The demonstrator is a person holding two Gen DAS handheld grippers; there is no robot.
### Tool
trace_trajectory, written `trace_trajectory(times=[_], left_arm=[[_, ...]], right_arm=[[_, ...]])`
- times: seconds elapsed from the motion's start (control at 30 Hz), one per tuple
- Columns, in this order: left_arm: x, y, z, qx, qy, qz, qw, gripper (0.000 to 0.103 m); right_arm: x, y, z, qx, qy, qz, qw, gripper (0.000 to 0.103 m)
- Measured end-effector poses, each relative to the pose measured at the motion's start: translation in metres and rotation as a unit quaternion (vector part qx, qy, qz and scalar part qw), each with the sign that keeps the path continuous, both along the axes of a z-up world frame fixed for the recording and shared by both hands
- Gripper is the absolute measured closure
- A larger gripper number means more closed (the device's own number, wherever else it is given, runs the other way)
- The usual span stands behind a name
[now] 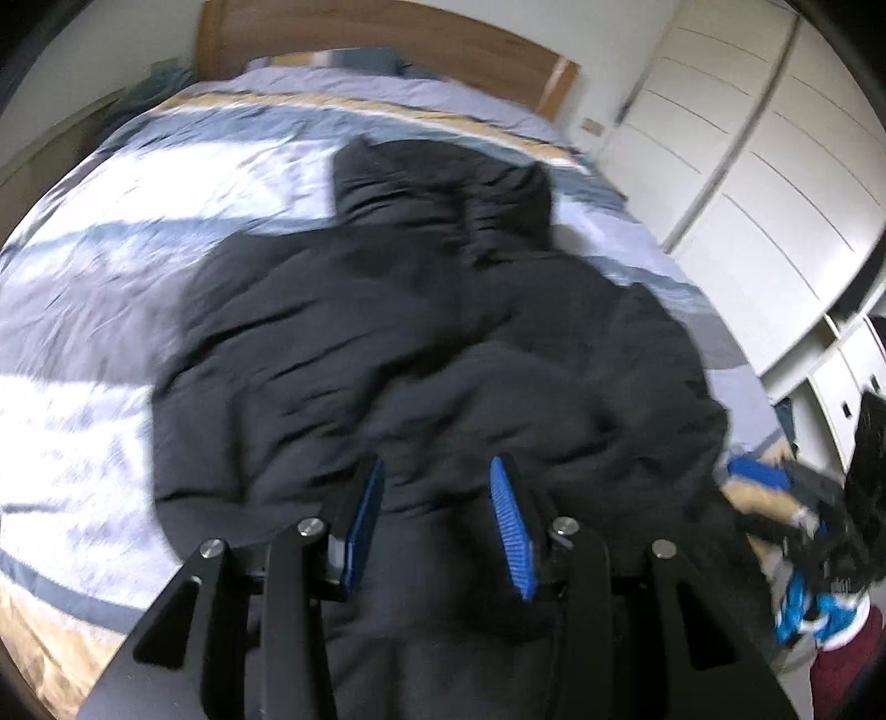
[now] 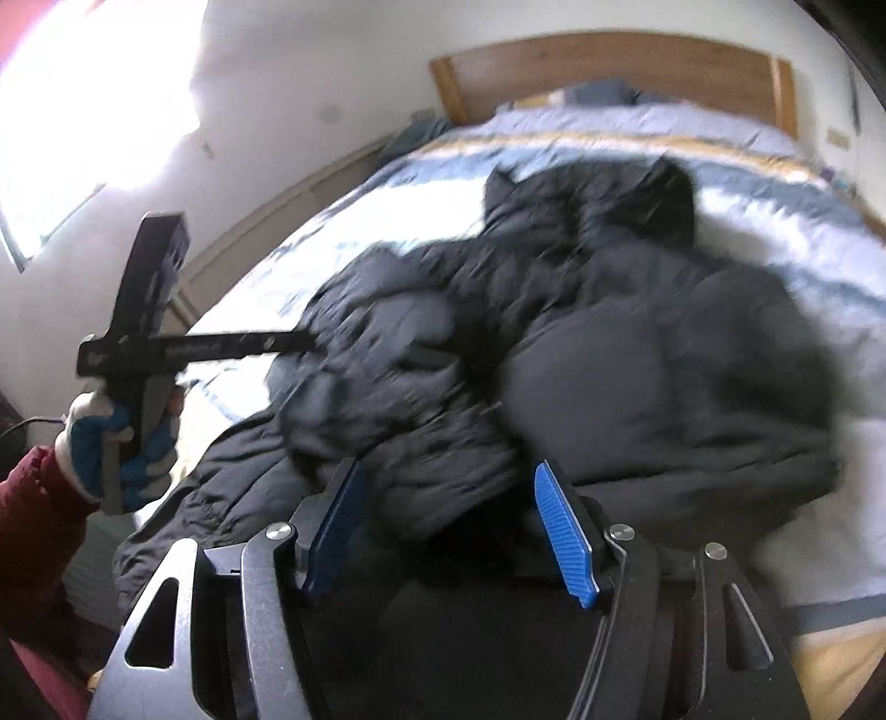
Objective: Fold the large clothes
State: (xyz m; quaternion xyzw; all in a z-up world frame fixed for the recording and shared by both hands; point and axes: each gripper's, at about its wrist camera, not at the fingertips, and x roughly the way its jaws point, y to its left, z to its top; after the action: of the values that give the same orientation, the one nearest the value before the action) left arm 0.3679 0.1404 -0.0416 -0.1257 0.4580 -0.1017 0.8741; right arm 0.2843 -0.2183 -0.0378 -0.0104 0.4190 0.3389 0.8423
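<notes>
A large black hooded puffer jacket [image 1: 432, 343] lies on the bed, hood toward the headboard; its lower part hangs over the near edge. It also shows in the right wrist view [image 2: 637, 354], bunched in folds. My left gripper [image 1: 437, 471] is open just above the jacket's lower part, nothing between its blue pads [image 1: 512, 526]. My right gripper [image 2: 448, 476] is open over the jacket's near edge, blue pads [image 2: 565, 531] apart and empty. The left gripper's body [image 2: 149, 310] shows at the left of the right wrist view, held in a gloved hand.
The bed [image 1: 111, 266] has a blue, white and tan striped cover and a wooden headboard [image 1: 387, 33]. White wardrobe doors [image 1: 764, 183] stand to the right. A bright window [image 2: 66, 111] is on the left wall. The other gloved hand [image 1: 797, 581] is at the lower right.
</notes>
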Motion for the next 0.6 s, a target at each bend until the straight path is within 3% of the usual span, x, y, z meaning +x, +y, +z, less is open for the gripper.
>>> trace_trajectory(times=[0.17,0.33,0.47,0.6], left_arm=[[0.022,-0.062,0.005,-0.021,-0.002,-0.035,0.9992,0.065],[0.042,-0.108,-0.010,-0.035,0.008,-0.056,0.9978,0.064],[0.052,-0.127,-0.039,-0.017,0.034,-0.056,0.9977,0.061],[0.061,-0.130,-0.064,-0.023,0.059,-0.040,0.9972,0.059]], right_arm=[[0.043,-0.055,0.019,-0.020,-0.040,-0.080,0.996,0.038],[0.090,-0.080,0.006,-0.032,-0.040,-0.124,0.991,0.038],[0.121,-0.087,-0.020,-0.029,-0.015,-0.138,0.990,0.038],[0.131,-0.080,-0.073,-0.047,0.040,-0.125,0.990,0.037]])
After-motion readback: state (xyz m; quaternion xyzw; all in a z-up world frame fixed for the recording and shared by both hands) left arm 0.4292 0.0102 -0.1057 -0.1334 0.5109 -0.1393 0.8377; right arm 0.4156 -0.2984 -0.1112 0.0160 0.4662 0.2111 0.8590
